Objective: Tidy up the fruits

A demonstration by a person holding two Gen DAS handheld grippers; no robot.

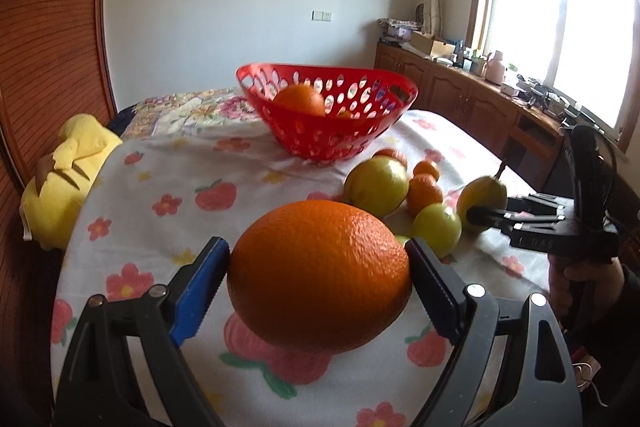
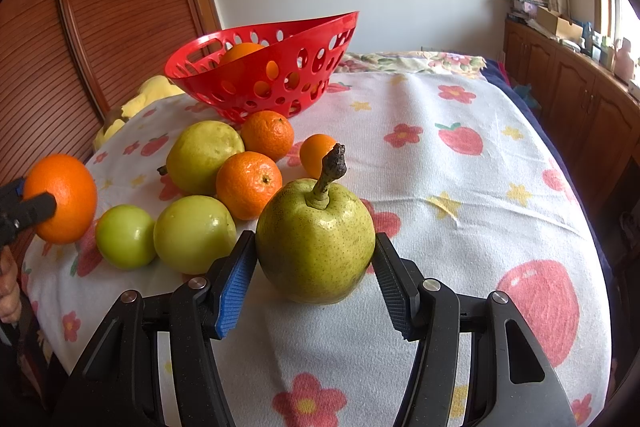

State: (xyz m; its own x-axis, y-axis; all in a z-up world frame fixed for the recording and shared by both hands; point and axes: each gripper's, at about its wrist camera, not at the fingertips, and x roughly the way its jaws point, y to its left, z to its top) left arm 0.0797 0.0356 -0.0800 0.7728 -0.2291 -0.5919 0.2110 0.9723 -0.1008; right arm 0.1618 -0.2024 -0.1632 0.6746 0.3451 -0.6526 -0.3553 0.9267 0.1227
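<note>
My left gripper (image 1: 318, 269) is shut on a large orange (image 1: 320, 275) and holds it above the flowered cloth; it also shows in the right wrist view (image 2: 62, 197). My right gripper (image 2: 316, 263) is shut on a green pear (image 2: 316, 243) that sits upright on the cloth, also seen in the left wrist view (image 1: 482, 197). A red perforated basket (image 1: 326, 131) stands further back with an orange (image 1: 302, 99) inside; the basket shows in the right wrist view (image 2: 264, 67) too. Several loose mandarins (image 2: 248, 185) and green fruits (image 2: 194, 233) lie between the grippers.
A yellow plush toy (image 1: 68, 171) lies at the cloth's left edge by a wooden slatted door (image 2: 120, 7). A wooden cabinet (image 1: 460, 91) with clutter runs under the window at right. The cloth (image 2: 460, 187) spreads out to the right of the pear.
</note>
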